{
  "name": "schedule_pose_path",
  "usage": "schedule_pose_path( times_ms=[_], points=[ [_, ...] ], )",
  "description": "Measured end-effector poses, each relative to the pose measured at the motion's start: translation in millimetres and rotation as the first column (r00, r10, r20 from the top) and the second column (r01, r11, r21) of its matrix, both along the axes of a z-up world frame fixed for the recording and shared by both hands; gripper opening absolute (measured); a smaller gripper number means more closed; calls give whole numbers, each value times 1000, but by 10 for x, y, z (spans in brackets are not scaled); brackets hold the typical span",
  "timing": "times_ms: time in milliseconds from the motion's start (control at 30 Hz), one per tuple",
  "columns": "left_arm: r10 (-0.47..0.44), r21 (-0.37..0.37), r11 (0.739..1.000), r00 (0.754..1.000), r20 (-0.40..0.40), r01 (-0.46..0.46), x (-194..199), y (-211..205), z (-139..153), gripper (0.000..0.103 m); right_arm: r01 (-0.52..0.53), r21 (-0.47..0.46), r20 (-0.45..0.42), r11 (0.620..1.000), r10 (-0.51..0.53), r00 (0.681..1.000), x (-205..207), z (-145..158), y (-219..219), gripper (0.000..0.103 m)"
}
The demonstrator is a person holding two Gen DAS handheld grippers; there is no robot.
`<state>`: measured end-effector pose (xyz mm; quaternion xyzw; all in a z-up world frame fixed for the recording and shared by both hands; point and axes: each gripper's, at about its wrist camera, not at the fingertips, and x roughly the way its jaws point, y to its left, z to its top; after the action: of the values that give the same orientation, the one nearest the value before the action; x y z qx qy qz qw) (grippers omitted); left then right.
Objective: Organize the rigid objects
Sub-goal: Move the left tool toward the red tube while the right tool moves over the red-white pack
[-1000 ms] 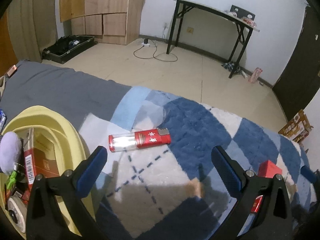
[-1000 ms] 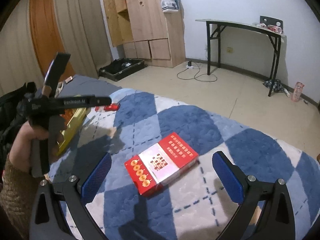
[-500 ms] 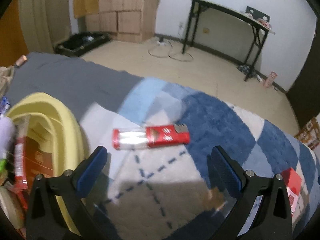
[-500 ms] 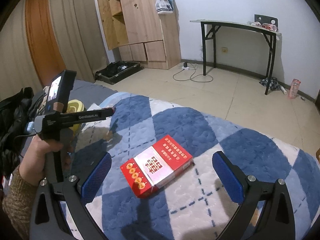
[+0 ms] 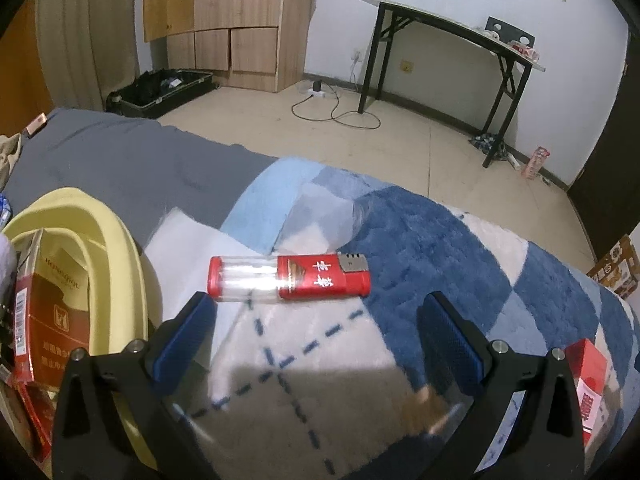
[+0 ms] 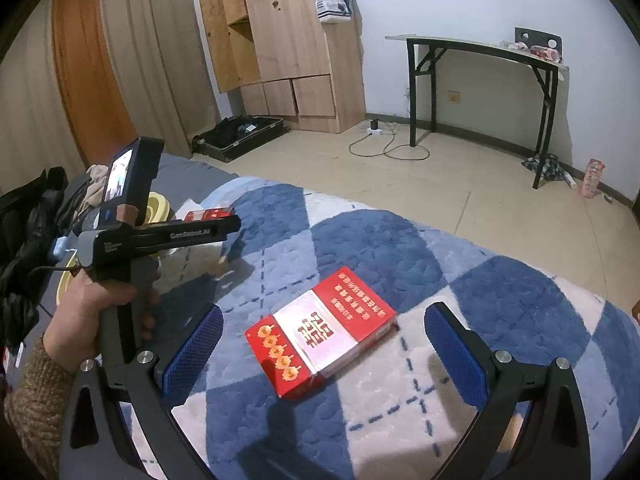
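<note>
Red lighter [image 5: 289, 278] and red box [image 6: 320, 332] are left on the blanket [image 5: 420, 240]; both grippers [image 5: 316, 336] [image 6: 324, 344] are held spread, empty; basin [image 5: 104, 240] is partly filled.

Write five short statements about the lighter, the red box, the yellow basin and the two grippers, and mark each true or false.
1. The lighter lies flat on the blanket. True.
2. The left gripper is shut on the lighter. False: its fingers are spread wide and the lighter lies beyond them.
3. The red box lies ahead of the right gripper, between its open fingers. True.
4. The yellow basin holds nothing. False: packets lie in it.
5. The red box stands upright on its end. False: it lies flat, face up.
</note>
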<state>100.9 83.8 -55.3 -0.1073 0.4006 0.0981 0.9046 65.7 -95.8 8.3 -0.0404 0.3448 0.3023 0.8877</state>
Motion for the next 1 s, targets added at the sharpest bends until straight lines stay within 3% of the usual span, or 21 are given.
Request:
schedule_pose_path(
  times_ms=[67,133,233,400,533,667,833,900,967,1000],
  points=[
    [-13,-27,1000,1000,11,13,-7,23,28,103,-5,-5,-2,1000,5,1000,6,-10,20,103],
    [-44,-99,994,996,73,51,-64,35,138,103,-5,-7,-5,1000,5,1000,14,-19,23,103],
    [-87,-123,987,989,122,102,-93,-6,202,103,3,-6,-7,1000,-3,1000,31,-24,7,103],
    [-52,-91,994,997,59,57,-28,62,115,103,8,-2,-5,1000,-8,1000,29,-19,-11,103],
    [-58,-75,995,996,62,63,-14,45,108,103,5,-3,-7,1000,-5,1000,29,-25,-3,103],
    [-161,-33,986,985,59,163,13,-94,50,103,-1,-5,-13,1000,1,1000,36,-32,12,103],
    [-186,15,983,982,33,185,50,-137,7,103,0,-3,-11,1000,0,1000,36,-28,0,103],
    [-215,14,977,977,19,214,62,-161,-13,103,5,-3,-13,1000,-5,1000,39,-34,-9,103],
    [-265,-33,964,964,-16,265,73,-196,-84,103,11,-3,-15,1000,-11,1000,44,-39,-22,103],
    [-270,-12,963,962,-26,270,77,-218,-86,103,13,-2,-16,1000,-13,1000,47,-42,-28,103]
  ],
)
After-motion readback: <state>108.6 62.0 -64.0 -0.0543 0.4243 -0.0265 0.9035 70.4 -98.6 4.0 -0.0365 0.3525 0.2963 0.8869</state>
